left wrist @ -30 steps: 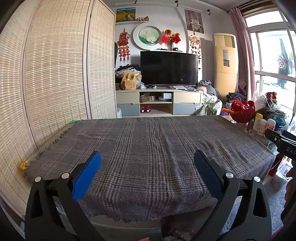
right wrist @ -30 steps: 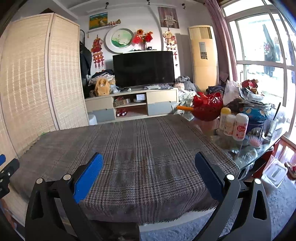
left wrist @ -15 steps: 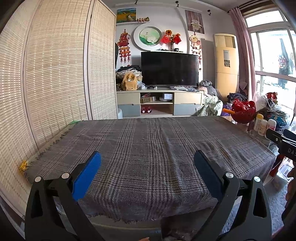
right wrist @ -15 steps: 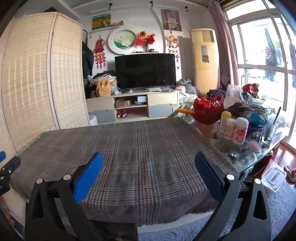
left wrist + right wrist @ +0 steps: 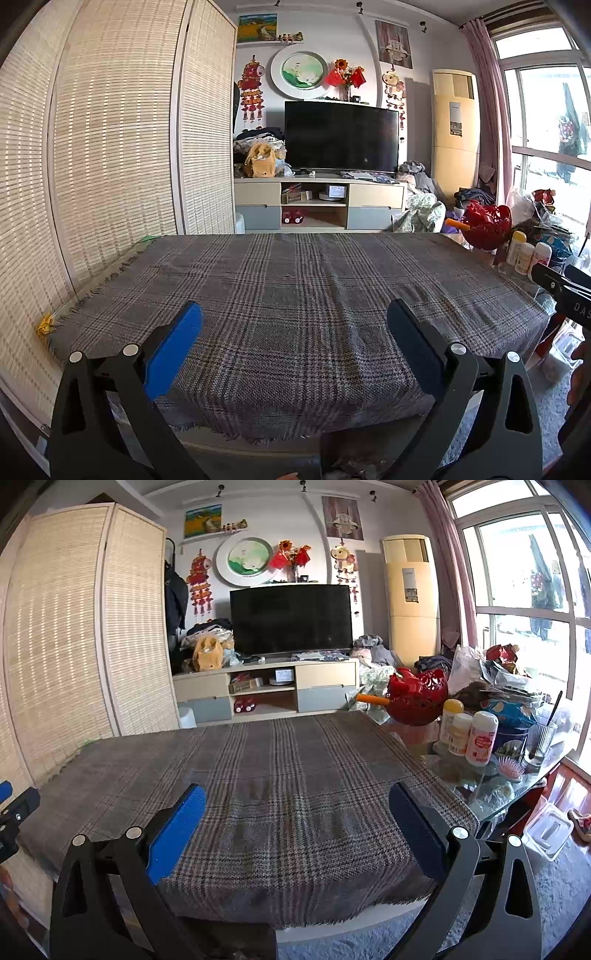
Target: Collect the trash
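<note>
A table covered by a grey plaid cloth (image 5: 295,295) fills the middle of both views (image 5: 288,805). No trash piece shows on the cloth. A small yellow scrap (image 5: 45,325) lies at the cloth's left edge by the screen. My left gripper (image 5: 295,325) is open and empty over the near edge of the table. My right gripper (image 5: 297,808) is open and empty over the near edge too. The right gripper's body (image 5: 565,291) shows at the right edge of the left wrist view; the left gripper's body (image 5: 14,812) shows at the left edge of the right wrist view.
A bamboo folding screen (image 5: 110,147) stands along the table's left side. At the table's right end are a red basket (image 5: 417,698), several bottles (image 5: 469,731), a glass (image 5: 539,738) and a hairbrush (image 5: 511,768). A TV (image 5: 340,136) and cabinet stand behind. A plastic box (image 5: 546,830) is on the floor.
Both views have shifted slightly; the cameras have drawn back or risen a little. Both grippers stay open and empty.
</note>
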{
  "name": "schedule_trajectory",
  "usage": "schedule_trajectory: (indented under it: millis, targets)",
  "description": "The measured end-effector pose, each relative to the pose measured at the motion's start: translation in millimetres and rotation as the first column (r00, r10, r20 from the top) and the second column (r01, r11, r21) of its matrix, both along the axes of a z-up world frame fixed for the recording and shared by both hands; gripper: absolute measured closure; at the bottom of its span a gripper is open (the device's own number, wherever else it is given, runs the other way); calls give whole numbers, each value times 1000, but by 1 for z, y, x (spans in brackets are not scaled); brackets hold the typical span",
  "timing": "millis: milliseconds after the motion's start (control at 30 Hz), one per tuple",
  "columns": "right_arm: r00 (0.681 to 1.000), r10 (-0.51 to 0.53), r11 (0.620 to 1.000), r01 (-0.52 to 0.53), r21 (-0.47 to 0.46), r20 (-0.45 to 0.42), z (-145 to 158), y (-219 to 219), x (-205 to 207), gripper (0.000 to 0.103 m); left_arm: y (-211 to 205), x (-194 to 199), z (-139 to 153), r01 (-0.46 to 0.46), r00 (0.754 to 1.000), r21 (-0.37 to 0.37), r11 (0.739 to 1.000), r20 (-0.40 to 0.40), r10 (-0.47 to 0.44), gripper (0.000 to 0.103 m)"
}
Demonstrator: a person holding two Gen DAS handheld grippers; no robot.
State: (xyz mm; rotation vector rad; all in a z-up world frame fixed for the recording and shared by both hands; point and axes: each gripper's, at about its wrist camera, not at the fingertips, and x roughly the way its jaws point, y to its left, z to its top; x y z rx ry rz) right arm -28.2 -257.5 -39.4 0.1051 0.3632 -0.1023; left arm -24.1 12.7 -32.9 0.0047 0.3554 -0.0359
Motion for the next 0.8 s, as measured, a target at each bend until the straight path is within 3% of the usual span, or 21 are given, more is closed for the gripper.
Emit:
schedule_trajectory:
  millis: [800]
  targets:
    - [1000,7,1000,-7,2,0,0,1,-1,3,1,0,-3,-8,1000,4,1000,-8,8,8]
